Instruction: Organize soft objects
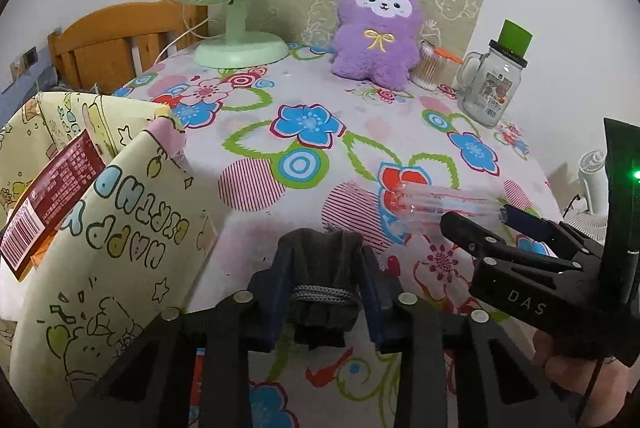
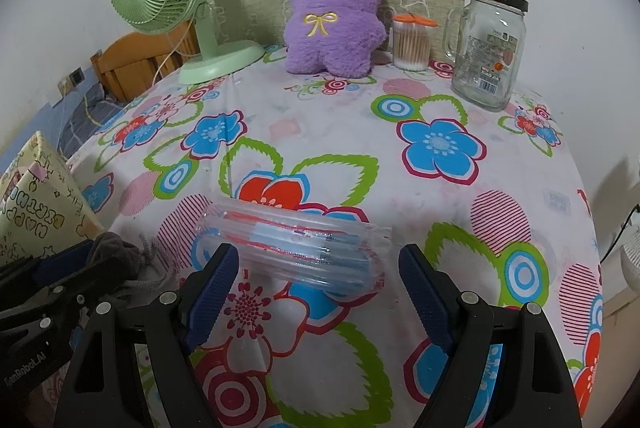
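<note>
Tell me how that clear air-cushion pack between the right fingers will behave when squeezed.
The clear air-cushion pack looks inflated and ribbed, so it will probably give and spring back. It is likely very light. Its glossy film may slip off the right gripper's open fingers.

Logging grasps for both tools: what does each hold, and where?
Left tool clamps a dark grey cloth pouch at its drawstring neck. Right tool is open around the clear air cushion, holding nothing.

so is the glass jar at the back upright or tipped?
Upright. The glass jar stands on its base on the tablecloth, black lid on top, beside the cotton swab container.
</note>
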Available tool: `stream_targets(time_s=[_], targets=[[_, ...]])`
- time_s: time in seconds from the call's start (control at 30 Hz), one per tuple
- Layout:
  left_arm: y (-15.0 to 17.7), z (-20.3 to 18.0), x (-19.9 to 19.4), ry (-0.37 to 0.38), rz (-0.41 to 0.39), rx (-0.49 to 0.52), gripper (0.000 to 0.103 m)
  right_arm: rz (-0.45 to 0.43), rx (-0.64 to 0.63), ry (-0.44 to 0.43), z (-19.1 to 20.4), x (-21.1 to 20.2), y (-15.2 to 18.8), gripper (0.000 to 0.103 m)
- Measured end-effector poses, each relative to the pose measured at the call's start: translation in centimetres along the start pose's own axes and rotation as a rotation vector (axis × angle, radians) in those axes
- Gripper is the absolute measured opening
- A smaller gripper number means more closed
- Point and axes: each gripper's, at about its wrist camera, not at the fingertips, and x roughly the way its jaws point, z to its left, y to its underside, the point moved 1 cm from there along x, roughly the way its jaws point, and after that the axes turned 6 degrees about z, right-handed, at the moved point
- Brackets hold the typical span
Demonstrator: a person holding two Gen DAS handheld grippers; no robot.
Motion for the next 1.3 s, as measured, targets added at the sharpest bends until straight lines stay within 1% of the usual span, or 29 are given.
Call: stream_targets(time_s=[0.13, 0.37, 0.43, 0.5, 0.53, 0.57, 0.67, 0.73, 0.9, 1.07, 1.3], targets=[[0.1, -0.1, 0.0, 0.012, -0.002, 0.004, 0.026, -0.007, 0.003, -0.012, 0.1, 0.0, 0.0, 0.084], [0.0, -0.2, -0.5, 0.043, -0.007, 0.009, 0.025, -0.019, 0.005, -0.021, 0.2, -0.2, -0.1, 0.084], [0.1, -0.2, -0.7, 0.048, -0.009, 0.01, 0.025, -0.03, 0.01, -0.032, 0.2, -0.4, -0.1, 0.081], [0.1, -0.3, -0.8, 0.051, -0.009, 0.012, 0.025, -0.021, 0.015, -0.042, 0.2, -0.3, -0.1, 0.069], [0.1, -0.3, -0.9, 0.051, -0.008, 0.013, 0.025, -0.003, 0.017, -0.047, 0.2, -0.1, -0.1, 0.058], [0.1, -0.3, -0.9, 0.052, -0.009, 0.014, 0.025, 0.008, 0.019, -0.05, 0.2, 0.1, -0.1, 0.051], [0.1, -0.2, -1.1, 0.053, -0.012, 0.013, 0.025, 0.037, 0.017, -0.034, 0.4, 0.5, 0.0, 0.031], [0.1, -0.1, -1.1, 0.054, -0.014, 0.013, 0.025, 0.037, 0.012, -0.031, 0.5, 0.6, 0.1, 0.03], [0.1, -0.1, -1.1, 0.056, -0.008, 0.011, 0.025, 0.026, 0.001, -0.027, 0.9, 0.4, 0.1, 0.021], [0.1, -0.1, -1.1, 0.059, -0.013, 0.011, 0.025, 0.006, 0.014, -0.028, 0.6, -0.1, 0.1, 0.015], [0.1, -0.2, -1.7, 0.07, -0.023, 0.017, 0.025, -0.032, 0.033, -0.015, 0.5, -1.3, 0.4, 0.013]])
